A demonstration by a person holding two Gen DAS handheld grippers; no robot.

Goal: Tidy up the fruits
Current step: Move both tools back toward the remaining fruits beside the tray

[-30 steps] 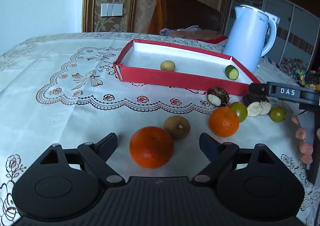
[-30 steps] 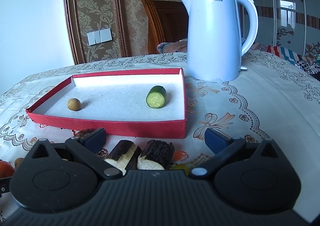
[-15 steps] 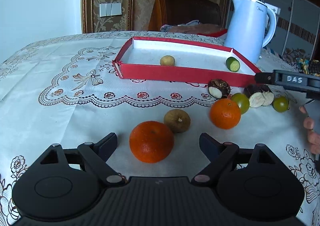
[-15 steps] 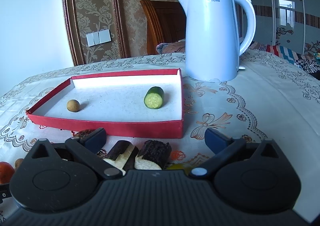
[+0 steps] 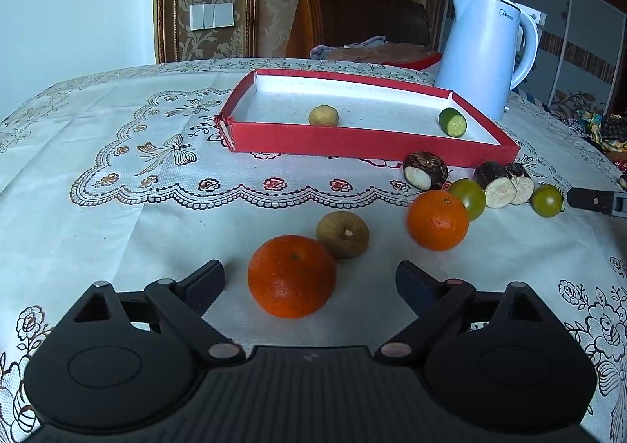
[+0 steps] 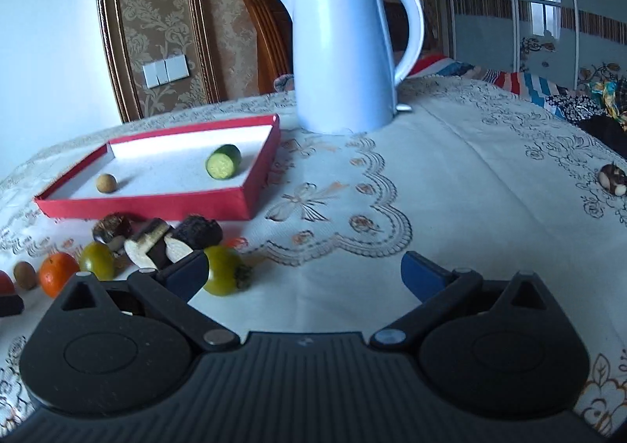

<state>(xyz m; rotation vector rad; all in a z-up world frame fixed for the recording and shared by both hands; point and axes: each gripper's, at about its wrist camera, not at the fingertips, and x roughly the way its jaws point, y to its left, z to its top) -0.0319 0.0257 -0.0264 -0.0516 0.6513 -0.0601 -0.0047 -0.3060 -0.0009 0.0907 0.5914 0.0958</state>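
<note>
My left gripper [image 5: 309,284] is open, its fingers on either side of a large orange [image 5: 292,275] on the tablecloth. A brown round fruit [image 5: 343,234] touches it behind. A second orange [image 5: 437,220], two green fruits [image 5: 468,198] [image 5: 547,200] and dark cut pieces [image 5: 425,170] lie to the right. A red tray [image 5: 368,143] holds a small tan fruit [image 5: 323,115] and a cucumber piece [image 5: 452,122]. My right gripper [image 6: 303,272] is open and empty, with a green fruit [image 6: 221,275] beside its left finger.
A white kettle [image 6: 345,51] stands behind the tray's right corner. The tray also shows in the right wrist view [image 6: 149,204]. A dark shell-like piece [image 6: 612,178] lies far right. A wooden chair [image 5: 352,12] stands behind the table.
My right gripper has pulled back and swung right, so the dark pieces and green fruits now lie to its left. My left gripper has held over the large orange.
</note>
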